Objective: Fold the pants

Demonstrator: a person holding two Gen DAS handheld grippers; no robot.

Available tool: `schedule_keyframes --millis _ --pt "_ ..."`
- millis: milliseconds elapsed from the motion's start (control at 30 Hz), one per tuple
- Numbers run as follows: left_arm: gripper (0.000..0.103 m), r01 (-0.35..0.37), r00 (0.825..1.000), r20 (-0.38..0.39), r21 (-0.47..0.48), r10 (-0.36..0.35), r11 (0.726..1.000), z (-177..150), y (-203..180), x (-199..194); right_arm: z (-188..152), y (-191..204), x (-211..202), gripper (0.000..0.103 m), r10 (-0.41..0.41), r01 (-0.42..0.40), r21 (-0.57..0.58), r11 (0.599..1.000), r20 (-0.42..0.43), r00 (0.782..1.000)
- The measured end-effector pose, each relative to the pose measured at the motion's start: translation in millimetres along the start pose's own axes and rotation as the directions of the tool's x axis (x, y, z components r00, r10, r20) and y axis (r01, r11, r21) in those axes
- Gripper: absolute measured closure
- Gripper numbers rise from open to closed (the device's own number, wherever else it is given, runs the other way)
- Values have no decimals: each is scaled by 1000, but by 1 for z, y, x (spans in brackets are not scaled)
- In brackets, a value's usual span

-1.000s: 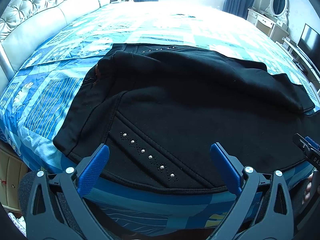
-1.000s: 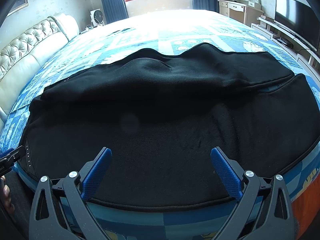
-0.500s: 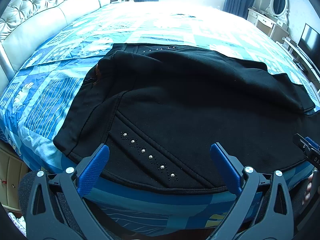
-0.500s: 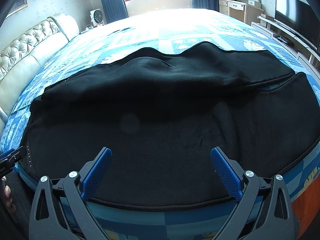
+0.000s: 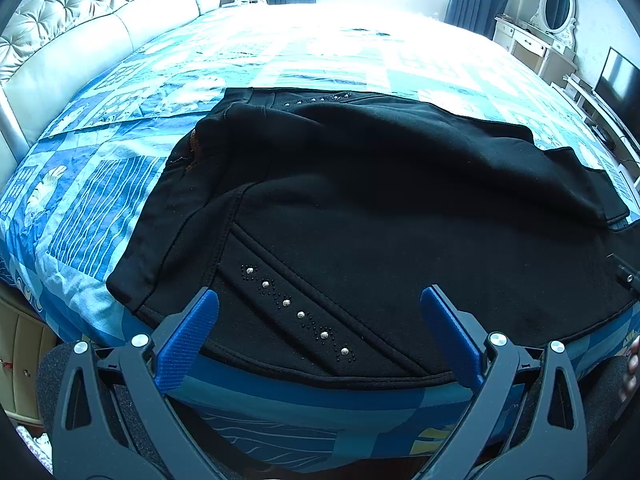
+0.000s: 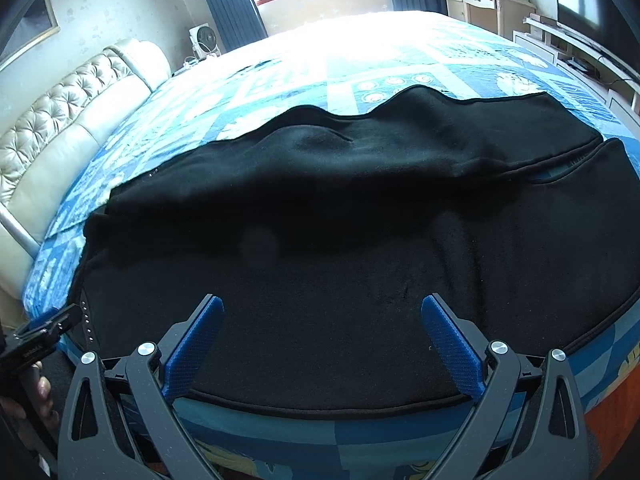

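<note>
The black pants [image 5: 360, 200] run off the right edge of my left wrist view, so the leg ends are lost there; my right gripper [image 5: 624, 274] shows only as a dark sliver at that edge, its jaws unreadable. In the right wrist view, the pants' [image 6: 320, 260] middle sinks into shadow, hiding the folds, and a faint round smudge [image 6: 259, 245], perhaps on the lens, blurs the cloth. My left gripper [image 6: 44, 332] is cut off at the left edge beside my partly seen fingers [image 6: 42, 390].
</note>
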State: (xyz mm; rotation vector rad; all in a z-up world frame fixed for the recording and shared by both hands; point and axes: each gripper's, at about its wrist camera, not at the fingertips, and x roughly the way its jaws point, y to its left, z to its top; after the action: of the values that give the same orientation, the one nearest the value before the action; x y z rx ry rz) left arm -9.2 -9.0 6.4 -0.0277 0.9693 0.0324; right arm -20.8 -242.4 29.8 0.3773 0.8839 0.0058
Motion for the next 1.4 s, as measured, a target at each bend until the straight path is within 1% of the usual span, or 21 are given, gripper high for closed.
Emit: schedule_keyframes --millis 67,133,200,233,267,300,367,467,500,567,600,700,833,933,1033,1067,1100,1133,1167,1267,1400 --pt "2 -3 1000 3 2 3 1000 0 0 0 12 -29 -20 4 69 -73 105 992 44 997" --pt "2 -9 1000 5 8 9 1000 0 0 0 25 -70 -44 4 120 -142 224 964 111 987" --pt "2 -11 1000 3 9 11 1000 1 0 1 33 -123 -71 4 116 -182 350 919 202 972" --pt "2 -11 1000 -2 6 11 1000 1 1 2 33 -155 -85 4 99 -202 430 880 248 964" --pt "2 -10 1000 -7 2 10 1000 1 2 3 29 -185 -96 4 78 -220 519 826 281 956" --pt "2 -9 1000 -11 -3 9 1000 1 3 4 21 -214 -105 4 69 -259 605 752 319 945" --pt "2 -10 1000 -17 -5 10 1000 1 3 6 1 -264 -114 4 87 -362 709 605 393 915" --pt "2 -19 1000 -23 8 20 1000 0 0 10 -29 -309 -109 4 90 -400 814 421 401 912" --pt "2 -23 999 -27 10 24 1000 0 0 11 -36 -316 -106 4 97 -415 829 374 410 907" --pt "2 -25 999 -36 10 26 1000 -2 -1 14 -42 -321 -95 4 157 -477 819 319 451 879" --pt "2 -29 999 -40 11 29 1000 -2 -1 14 -41 -322 -89 4 186 -492 813 310 456 870" --pt "2 -40 998 -51 12 41 999 -5 -1 18 -31 -320 -73 4 205 -474 818 326 429 880" --pt "2 -50 997 -56 4 50 999 -7 1 18 -27 -335 -58 4 161 -505 821 266 478 863" --pt "2 -56 997 -59 3 56 998 -9 3 18 -27 -344 -52 5 129 -556 806 202 541 831" --pt "2 -59 996 -66 -1 59 998 -9 5 19 -27 -349 -56 12 75 -555 808 196 552 830" --pt "2 -59 996 -67 -1 59 998 -9 5 19 -26 -350 -56 32 62 -545 813 205 545 836" --pt "2 -59 996 -67 -1 59 998 -9 5 20 -25 -351 -56 72 64 -541 815 210 540 839" --pt "2 -58 996 -67 0 58 998 -9 5 20 -24 -352 -52 85 84 -546 812 205 541 837" --pt "2 -58 996 -68 2 58 998 -10 4 20 -21 -351 -48 91 103 -546 812 207 537 837" --pt "2 -55 996 -72 8 55 998 -11 2 21 -14 -346 -52 93 98 -516 814 265 510 855" --pt "2 -53 996 -76 10 53 999 -11 2 22 -7 -338 -86 96 -6 -434 805 405 477 879"
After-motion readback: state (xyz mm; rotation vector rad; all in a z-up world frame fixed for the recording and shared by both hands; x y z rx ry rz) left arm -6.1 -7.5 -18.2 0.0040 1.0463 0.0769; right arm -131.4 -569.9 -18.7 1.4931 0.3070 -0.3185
